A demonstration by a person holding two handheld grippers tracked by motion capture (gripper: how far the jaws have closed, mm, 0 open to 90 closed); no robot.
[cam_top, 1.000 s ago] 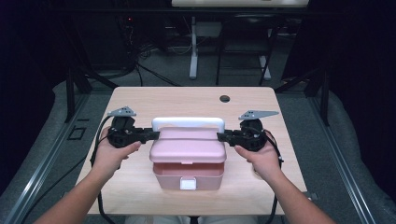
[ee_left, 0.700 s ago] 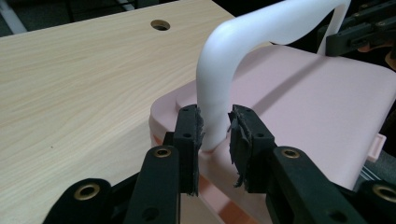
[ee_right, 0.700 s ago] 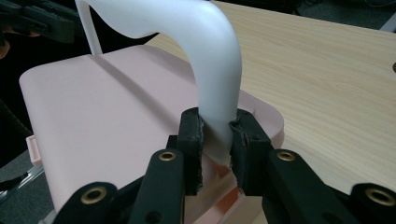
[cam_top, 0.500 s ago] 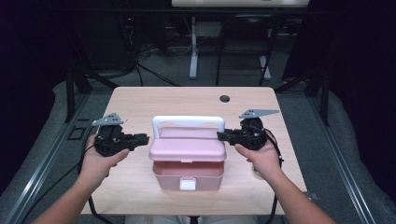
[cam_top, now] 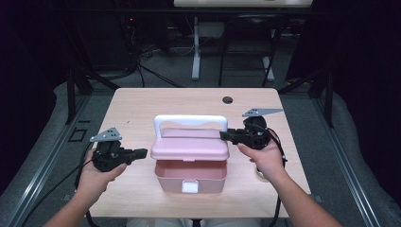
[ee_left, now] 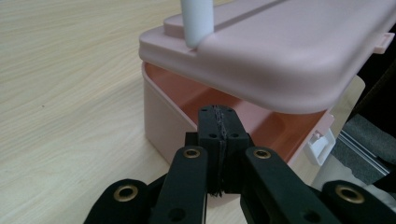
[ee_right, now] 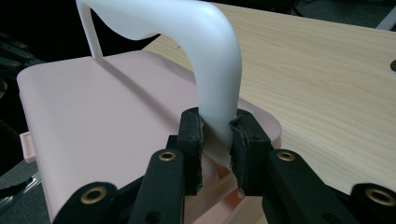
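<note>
A pink box (cam_top: 190, 175) is sitting near the middle of the wooden surface (cam_top: 142, 101), toward its near edge, with its white latch (cam_top: 190, 187) facing the person. Its pink lid (cam_top: 190, 147) is being held raised above the base, so the inside is showing beneath it in the left gripper view. The right claw (cam_top: 226, 135) is pinching the right leg of the lid's white handle (cam_top: 190, 120); in the right gripper view both pads are pressing on that leg where it meets the lid. The left claw (cam_top: 142, 152) is hanging just beside the box's left side, apart from it; its jaws have just been closing and are now meeting with nothing between them, pointing at the gap under the lid.
</note>
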